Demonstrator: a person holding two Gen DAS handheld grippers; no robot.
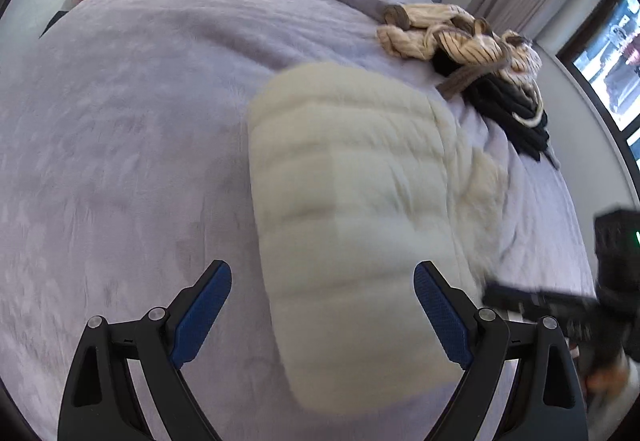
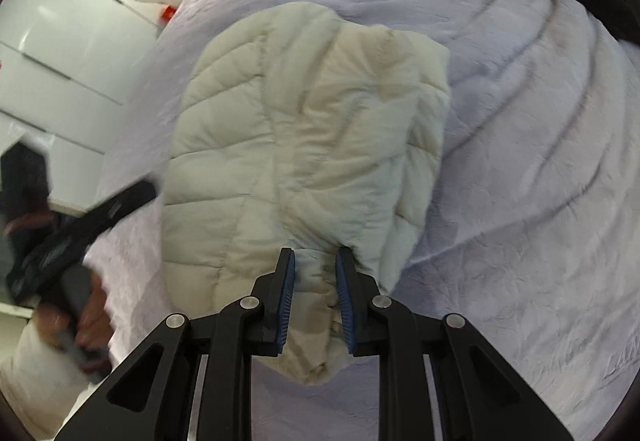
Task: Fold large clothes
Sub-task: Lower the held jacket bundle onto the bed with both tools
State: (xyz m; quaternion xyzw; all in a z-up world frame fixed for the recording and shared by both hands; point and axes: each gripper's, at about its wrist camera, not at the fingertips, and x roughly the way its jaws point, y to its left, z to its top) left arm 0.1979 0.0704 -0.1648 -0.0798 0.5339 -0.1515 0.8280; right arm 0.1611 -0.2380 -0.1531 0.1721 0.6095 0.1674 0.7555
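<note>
A cream quilted puffer jacket [image 2: 304, 145] lies folded in the centre of the frame on a lilac bedspread [image 2: 520, 169]. The right gripper [image 2: 315, 265], at the bottom centre of its view, is pinched onto a bunched edge of the jacket — blue pads pressed against fabric. In the other view the left gripper [image 1: 322, 281] spreads wide at the bottom, holding nothing, the jacket between and beyond its fingers. A heap of striped and dark clothes [image 1: 472, 53] sits upper right.
</note>
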